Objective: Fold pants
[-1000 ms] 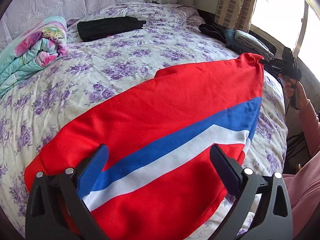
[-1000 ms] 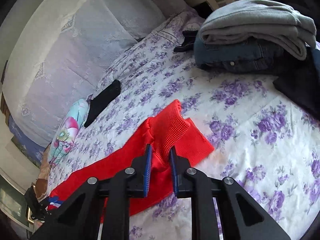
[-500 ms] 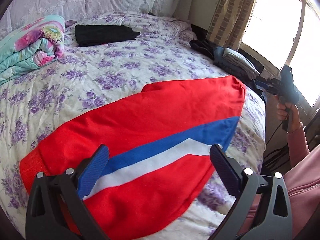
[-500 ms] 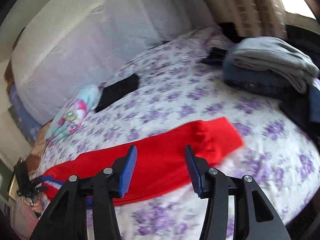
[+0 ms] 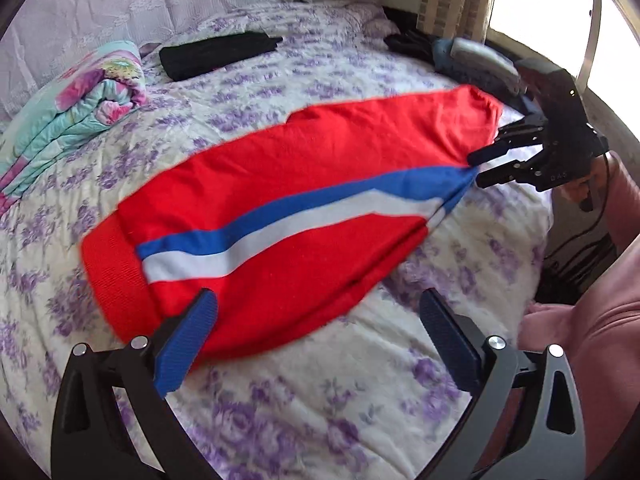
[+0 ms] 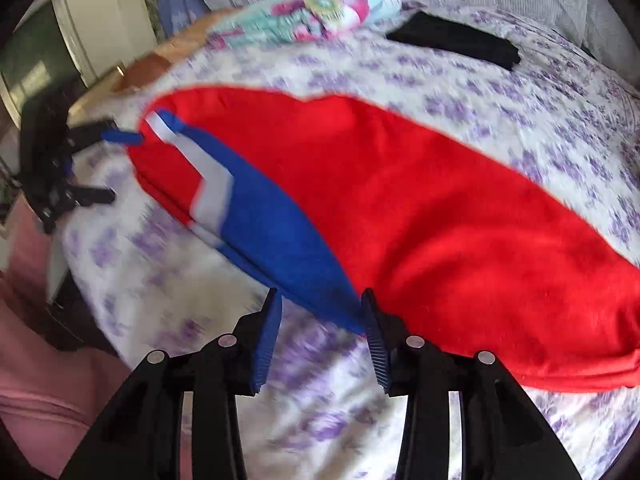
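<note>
Red pants [image 5: 304, 184] with a blue and white side stripe lie flat, folded lengthwise, on the flowered bedspread [image 5: 320, 400]. My left gripper [image 5: 320, 340] is open and empty, just short of the pants' near cuff end. My right gripper [image 6: 322, 336] is open, its jaws either side of the blue stripe's edge at the pants' other end [image 6: 304, 256]. The right gripper also shows in the left wrist view [image 5: 476, 168], at the pants' far edge. The left gripper shows in the right wrist view [image 6: 116, 166] beside the far end.
A folded black garment [image 5: 216, 54] and a rolled floral quilt [image 5: 76, 100] lie near the headboard. A stack of folded clothes [image 5: 476, 60] sits at the bed's far right corner by the window. A pink sleeve [image 5: 592, 340] is at the right.
My right gripper let go of the red cuff, opened, and swung round to the blue-striped edge. My left gripper drew back, so the pants lie farther ahead.
</note>
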Demonstrator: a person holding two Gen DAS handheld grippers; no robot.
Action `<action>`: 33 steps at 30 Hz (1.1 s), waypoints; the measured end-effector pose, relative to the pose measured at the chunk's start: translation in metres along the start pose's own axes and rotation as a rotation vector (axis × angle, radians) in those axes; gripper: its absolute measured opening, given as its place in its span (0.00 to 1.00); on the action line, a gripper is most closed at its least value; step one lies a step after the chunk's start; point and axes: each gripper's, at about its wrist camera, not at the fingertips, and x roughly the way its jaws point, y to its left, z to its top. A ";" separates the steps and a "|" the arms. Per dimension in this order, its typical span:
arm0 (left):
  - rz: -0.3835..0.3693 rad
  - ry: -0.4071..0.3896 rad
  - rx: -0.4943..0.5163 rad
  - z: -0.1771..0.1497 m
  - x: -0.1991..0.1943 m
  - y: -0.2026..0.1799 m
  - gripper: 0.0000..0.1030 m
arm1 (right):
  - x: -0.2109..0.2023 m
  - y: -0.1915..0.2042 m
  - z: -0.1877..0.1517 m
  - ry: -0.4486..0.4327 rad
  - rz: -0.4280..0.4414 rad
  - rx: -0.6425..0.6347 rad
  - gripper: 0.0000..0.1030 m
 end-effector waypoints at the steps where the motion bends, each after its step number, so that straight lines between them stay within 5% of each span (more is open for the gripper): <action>1: 0.002 -0.028 -0.014 0.002 -0.008 0.003 0.96 | -0.006 0.001 0.005 -0.042 0.023 -0.004 0.41; 3: 0.035 -0.068 -0.033 0.006 -0.016 0.007 0.96 | -0.009 0.018 0.023 -0.133 0.063 -0.058 0.41; 7: 0.025 -0.072 -0.126 0.009 -0.021 0.020 0.96 | 0.026 0.044 0.055 -0.174 0.143 -0.112 0.40; 11: 0.083 -0.062 -0.175 0.009 -0.029 0.028 0.96 | 0.089 0.070 0.061 0.025 0.212 -0.129 0.35; 14: 0.089 -0.075 -0.204 0.016 -0.034 0.033 0.96 | 0.084 0.085 0.052 0.062 0.231 -0.244 0.41; 17: 0.058 -0.081 -0.201 0.033 -0.027 0.030 0.96 | 0.052 0.059 0.068 0.034 0.318 -0.149 0.39; 24: -0.074 -0.049 -0.001 0.080 0.038 -0.014 0.96 | 0.023 -0.034 0.121 -0.112 0.251 0.057 0.47; 28: -0.100 0.101 0.027 0.065 0.086 -0.014 0.95 | 0.058 -0.073 0.153 -0.040 0.283 0.106 0.49; 33: -0.124 0.082 0.044 0.054 0.089 -0.012 0.96 | 0.111 -0.085 0.170 0.110 0.265 0.052 0.50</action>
